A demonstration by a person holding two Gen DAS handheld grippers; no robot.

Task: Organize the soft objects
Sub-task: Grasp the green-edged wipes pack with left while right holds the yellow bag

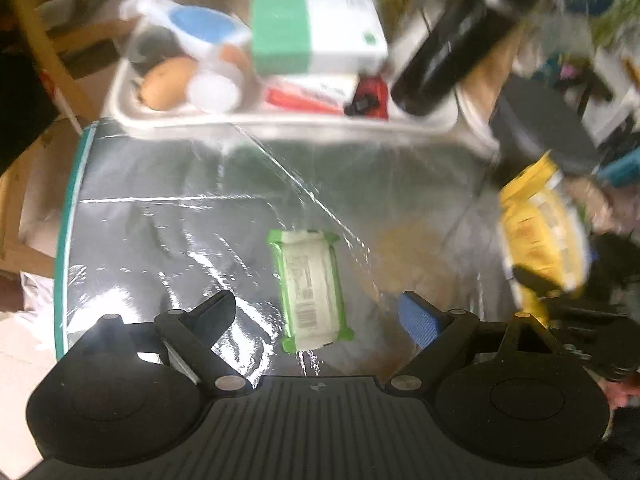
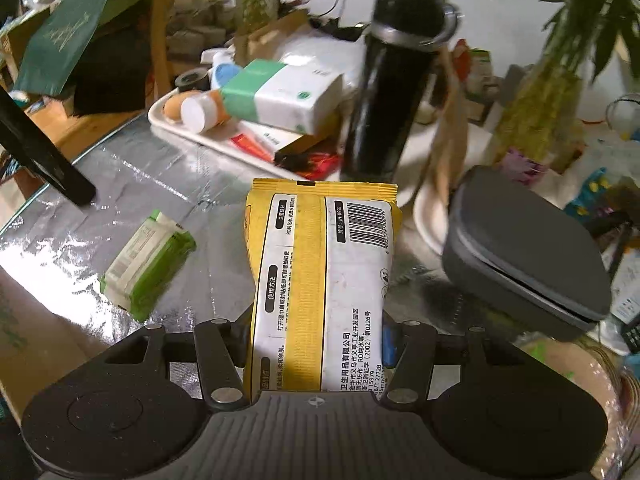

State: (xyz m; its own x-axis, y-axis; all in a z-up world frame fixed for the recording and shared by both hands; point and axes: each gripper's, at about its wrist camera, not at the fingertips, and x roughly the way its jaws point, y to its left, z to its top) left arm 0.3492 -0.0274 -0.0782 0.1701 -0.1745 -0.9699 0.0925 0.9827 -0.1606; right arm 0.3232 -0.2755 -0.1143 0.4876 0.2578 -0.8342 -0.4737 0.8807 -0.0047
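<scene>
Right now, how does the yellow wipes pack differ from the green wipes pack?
The yellow wipes pack is clamped in the right gripper, off the surface; the green wipes pack lies free on the silver mat, below the open left gripper. The yellow pack looks larger, though it is nearer the camera. Both are soft packets showing their printed label side.

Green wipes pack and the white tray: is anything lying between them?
Nothing. In the left wrist view, only bare shiny table cover separates the green wipes pack from the white tray.

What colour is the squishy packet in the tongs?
Yellow and white wipes packet, clearest in the right wrist view.
</scene>
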